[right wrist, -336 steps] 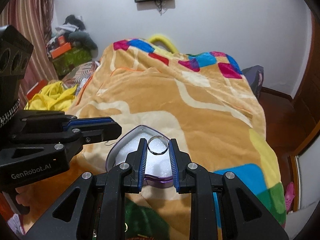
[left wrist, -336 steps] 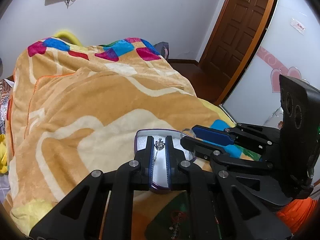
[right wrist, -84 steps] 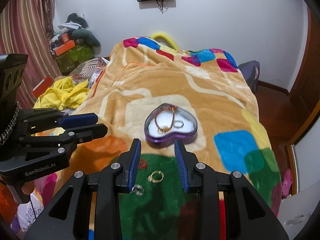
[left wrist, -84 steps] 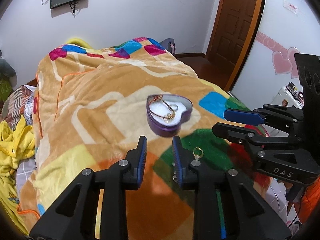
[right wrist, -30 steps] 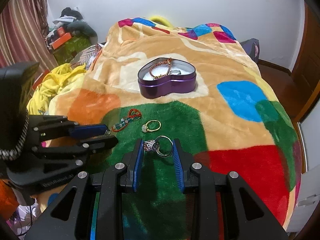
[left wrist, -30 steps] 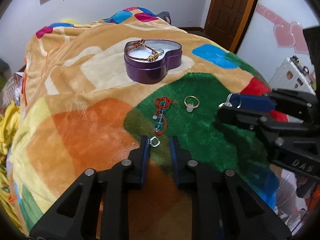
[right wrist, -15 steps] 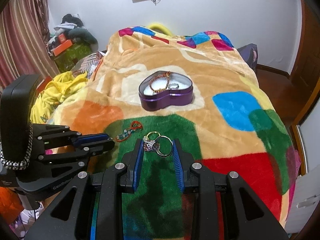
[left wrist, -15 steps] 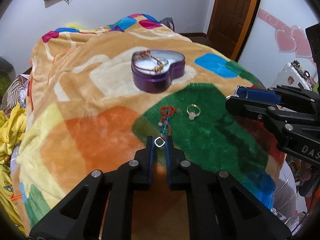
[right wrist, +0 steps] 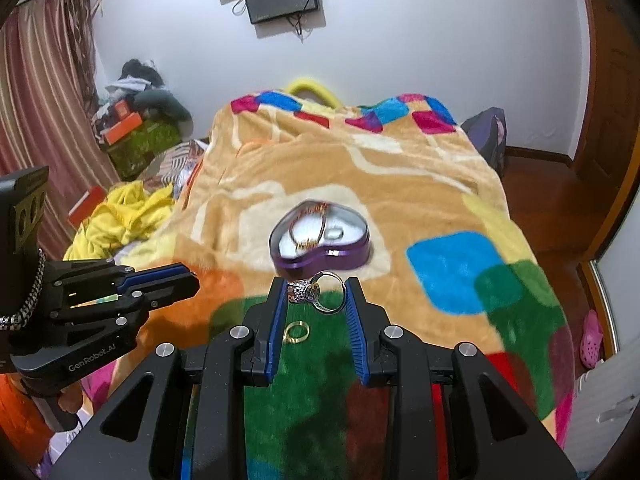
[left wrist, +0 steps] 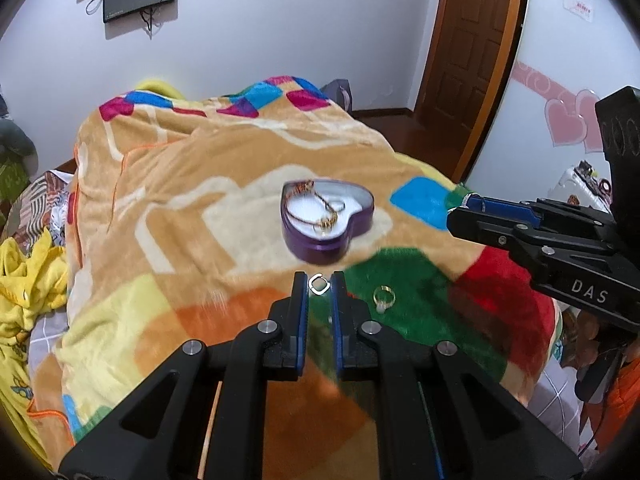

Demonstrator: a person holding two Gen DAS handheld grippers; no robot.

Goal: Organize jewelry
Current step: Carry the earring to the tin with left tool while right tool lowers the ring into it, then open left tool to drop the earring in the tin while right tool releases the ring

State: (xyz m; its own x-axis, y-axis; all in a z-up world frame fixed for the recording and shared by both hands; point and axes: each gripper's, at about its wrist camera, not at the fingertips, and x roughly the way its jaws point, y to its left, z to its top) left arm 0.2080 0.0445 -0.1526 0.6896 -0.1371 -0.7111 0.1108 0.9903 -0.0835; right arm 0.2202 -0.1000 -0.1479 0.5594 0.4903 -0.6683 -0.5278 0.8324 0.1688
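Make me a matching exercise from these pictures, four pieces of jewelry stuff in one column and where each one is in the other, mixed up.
1. small square silver ring
2. ornate silver ring
3. gold ring
4. heart-shaped purple tin

A. lying loose on the green patch of the blanket
B. pinched in the left tool
C. on the cream patch, holding a bracelet
D. pinched in the right tool

Pairs: 1-B, 2-D, 3-A, 4-C

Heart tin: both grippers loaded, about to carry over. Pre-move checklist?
1. Left gripper shut on small silver ring: ok.
2. Right gripper shut on big ring: ok.
3. Heart tin open, upright: ok.
4. Free room in the tin beside the bracelet: ok.
5. Both rings clear of the blanket: ok.
6. Gold ring on the green patch, not picked up yet: not ok.
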